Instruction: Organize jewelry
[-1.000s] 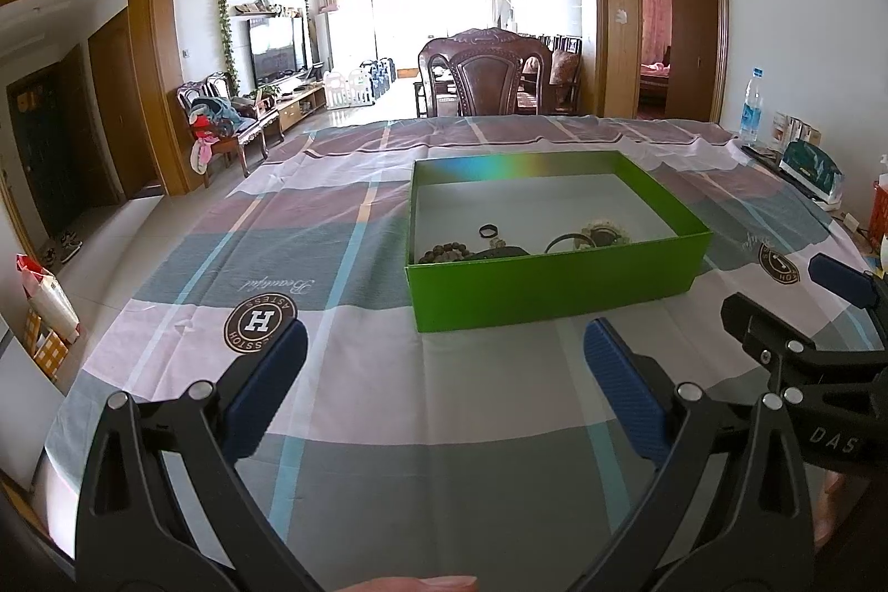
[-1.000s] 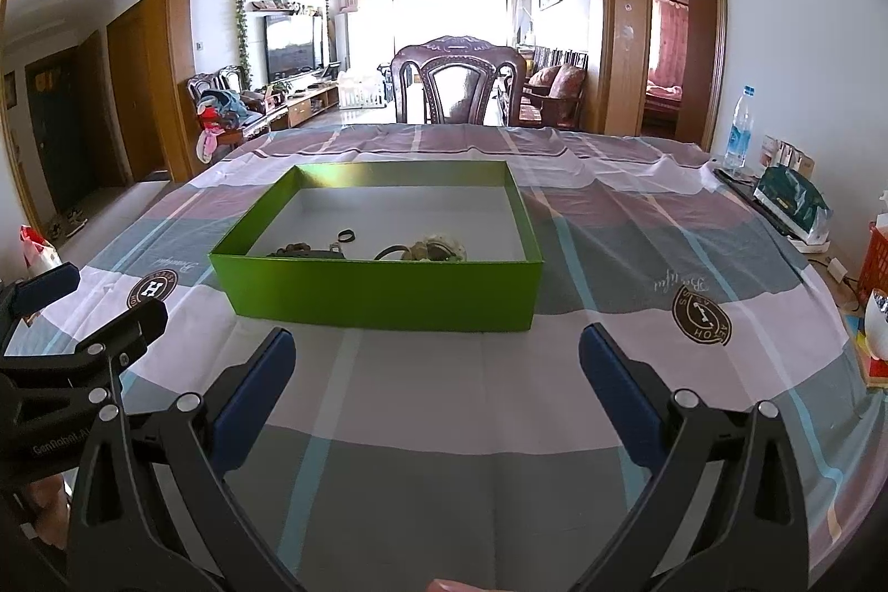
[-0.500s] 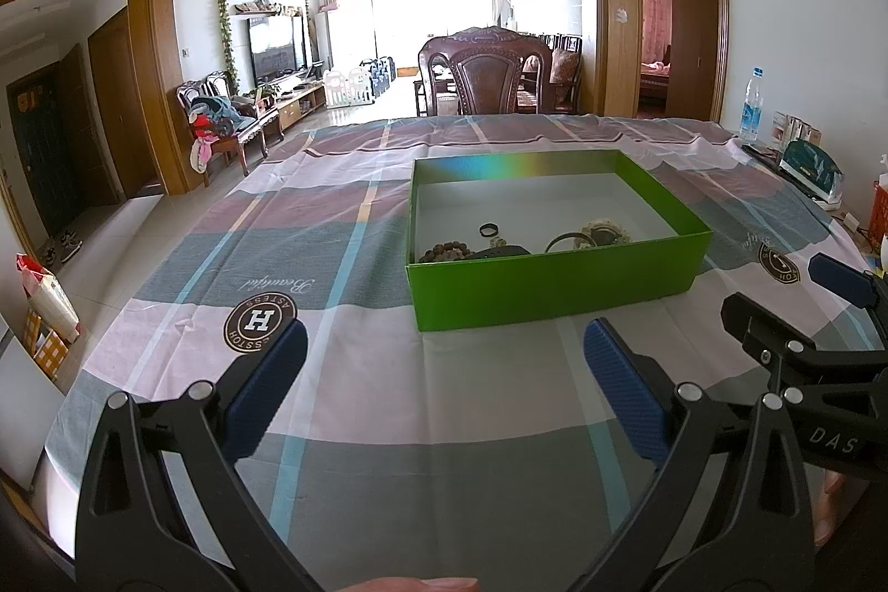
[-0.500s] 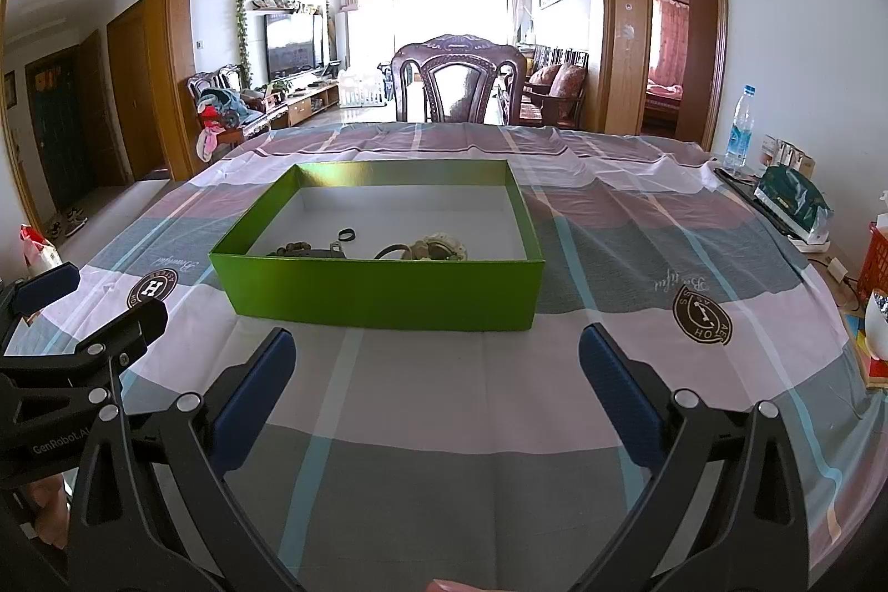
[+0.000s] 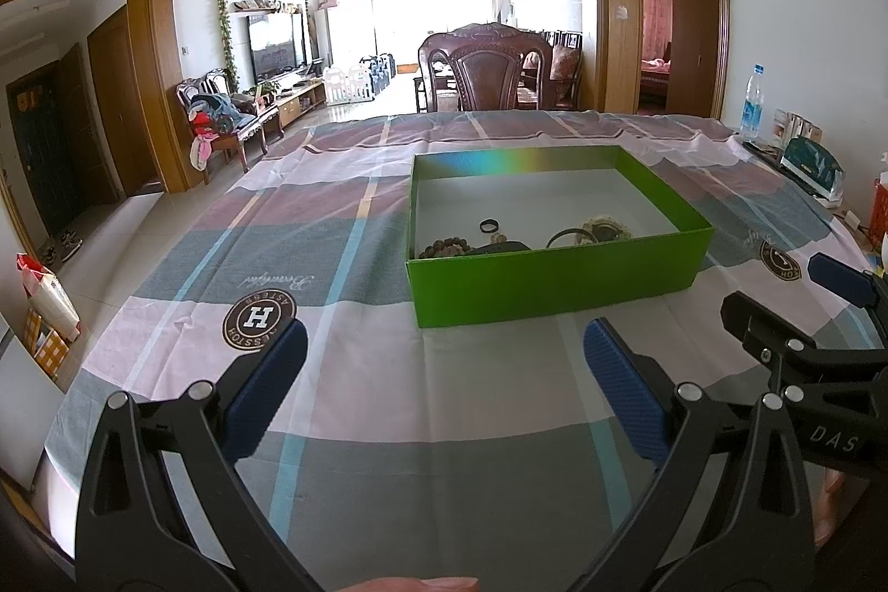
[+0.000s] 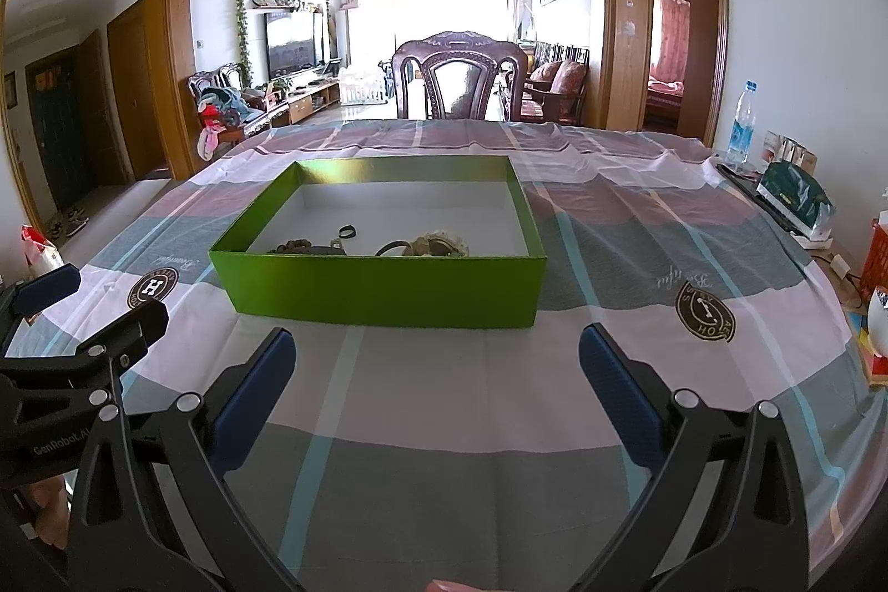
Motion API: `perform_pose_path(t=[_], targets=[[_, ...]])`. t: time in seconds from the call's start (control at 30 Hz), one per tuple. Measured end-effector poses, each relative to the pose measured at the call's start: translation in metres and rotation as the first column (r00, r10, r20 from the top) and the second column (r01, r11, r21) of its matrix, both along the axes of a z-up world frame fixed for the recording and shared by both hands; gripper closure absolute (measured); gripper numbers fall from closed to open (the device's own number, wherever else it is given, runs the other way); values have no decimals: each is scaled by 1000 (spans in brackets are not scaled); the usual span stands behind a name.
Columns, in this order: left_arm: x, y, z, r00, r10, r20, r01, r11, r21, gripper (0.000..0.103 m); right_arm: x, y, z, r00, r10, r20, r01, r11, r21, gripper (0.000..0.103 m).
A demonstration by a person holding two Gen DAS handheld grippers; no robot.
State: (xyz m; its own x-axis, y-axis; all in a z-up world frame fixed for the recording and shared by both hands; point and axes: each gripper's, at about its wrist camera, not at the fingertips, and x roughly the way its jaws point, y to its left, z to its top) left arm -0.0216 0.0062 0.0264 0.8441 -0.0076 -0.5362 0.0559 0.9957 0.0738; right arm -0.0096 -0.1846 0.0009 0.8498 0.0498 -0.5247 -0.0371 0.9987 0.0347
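Sitting in the middle of the table is a green box [image 5: 555, 284], lid off, white inside, and all the jewelry is bunched along its near wall. There's a dark beaded bracelet [image 5: 444, 249] at about 9 o'clock of the pile, a small black ring [image 5: 488, 226] just behind it, and a pale beaded piece [image 5: 605, 228] with a dark bangle [image 5: 563, 238] over at 3 o'clock. Both tools are parked on the near side, well apart from the box. The left gripper [image 5: 444, 370] has its blue pads spread wide, holding nothing, and the right gripper [image 6: 438, 362] is the same, gaping and empty. Plaid tablecloth [image 6: 444, 425] underneath, carved wooden chair [image 6: 460, 76] at 12 o'clock.
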Motion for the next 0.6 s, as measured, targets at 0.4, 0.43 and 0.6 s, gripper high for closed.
perform_pose_path(t=[0.4,0.43,0.6], targets=[[4,3,-9,999,-2,-34,1,1000,-12,4,4,1,-8,1000,0,-24,0,1000,4,3],[5,4,-10,999,-4,-41,3,1000,-16,4,5,1,-9,1000,-1,-29,1,1000,5,3],[11,3,-17,997,-10,-71,9,1000,-19,4,11,-3,-15,998,-5,-61,6,1000,11,3]])
